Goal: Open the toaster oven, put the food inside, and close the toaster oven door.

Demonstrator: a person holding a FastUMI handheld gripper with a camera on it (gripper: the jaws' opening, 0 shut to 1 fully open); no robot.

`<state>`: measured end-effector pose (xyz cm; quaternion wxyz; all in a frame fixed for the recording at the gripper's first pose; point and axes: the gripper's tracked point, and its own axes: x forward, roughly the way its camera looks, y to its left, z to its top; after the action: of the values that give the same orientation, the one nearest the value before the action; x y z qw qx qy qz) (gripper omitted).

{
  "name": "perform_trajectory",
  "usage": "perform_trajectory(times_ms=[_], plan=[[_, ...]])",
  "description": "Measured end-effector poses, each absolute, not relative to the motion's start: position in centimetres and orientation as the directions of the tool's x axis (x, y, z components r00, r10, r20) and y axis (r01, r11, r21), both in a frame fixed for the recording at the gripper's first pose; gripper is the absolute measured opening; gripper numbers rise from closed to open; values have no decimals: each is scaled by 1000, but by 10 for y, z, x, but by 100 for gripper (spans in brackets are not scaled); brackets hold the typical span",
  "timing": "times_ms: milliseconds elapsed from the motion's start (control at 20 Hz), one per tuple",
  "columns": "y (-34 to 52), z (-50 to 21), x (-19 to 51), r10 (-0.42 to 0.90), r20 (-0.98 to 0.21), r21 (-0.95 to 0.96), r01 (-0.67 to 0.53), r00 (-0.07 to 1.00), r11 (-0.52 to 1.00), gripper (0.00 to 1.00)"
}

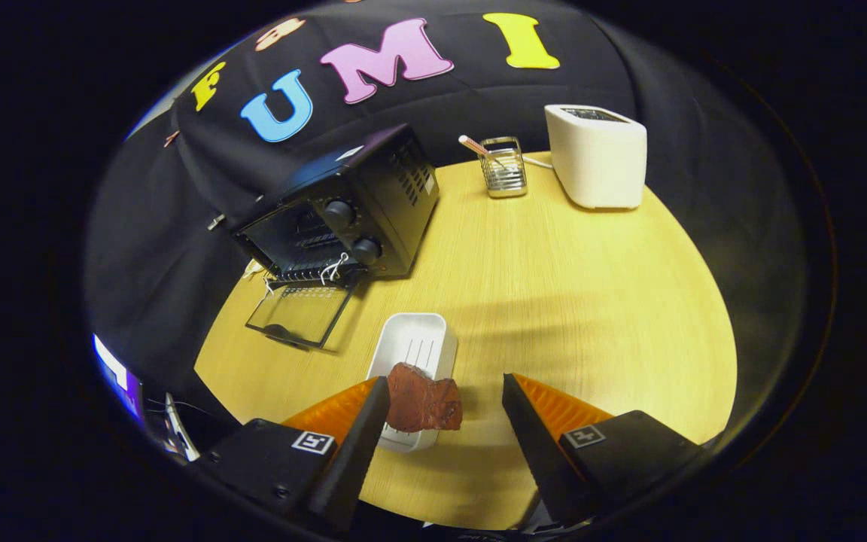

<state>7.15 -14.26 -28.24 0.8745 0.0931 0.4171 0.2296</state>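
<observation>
Meat [424,406], a reddish-brown slab that looks like a piece of steak, is being shown between the fingers of the gripper [445,399], lying against the left finger and well clear of the right one. The fingers are being held wide apart, so the slab is not being pinched; whether it is resting on the near end of the white tray [412,346] or clinging to the left finger cannot be told. The tray is lying on the wooden table [576,301] just ahead of the fingers, probably placed there so that the food can be reached with a short move.

Beyond the tray, the black toaster oven [343,211] is standing at the far left of the table, turned at an angle toward the gripper. Its glass door [299,315] is being left folded down flat onto the table, and the cavity is standing open, so the opening step is judged done. A loop of white string [334,267] is hanging at the front of the oven near the door hinge, presumably fitted as a pull for the fingers.

Farther off, a white pop-up toaster [599,154] and a small wire holder [505,167] with a stick in it are standing well apart from the oven, out of the working path.

Next, the fingers are judged to need closing across the slab so that it can be carried through the open door; the door is yet to be closed.
</observation>
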Motion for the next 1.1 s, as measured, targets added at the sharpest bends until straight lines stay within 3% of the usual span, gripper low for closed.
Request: perform_trajectory(times_ms=[150,250,350,450,550,650,1100], plan=[[-140,-296,70,504,-711,420,-277,490,864,89],[-139,-300,66,517,-718,452,-252,467,856,74],[-137,-299,62,545,-712,489,-244,442,837,71],[-132,-300,61,562,-711,524,-213,423,824,46],[-127,-301,59,578,-715,548,-199,393,813,43],[-127,-299,62,592,-708,566,-192,385,802,28],[-126,-289,61,604,-691,570,-214,398,793,15]])
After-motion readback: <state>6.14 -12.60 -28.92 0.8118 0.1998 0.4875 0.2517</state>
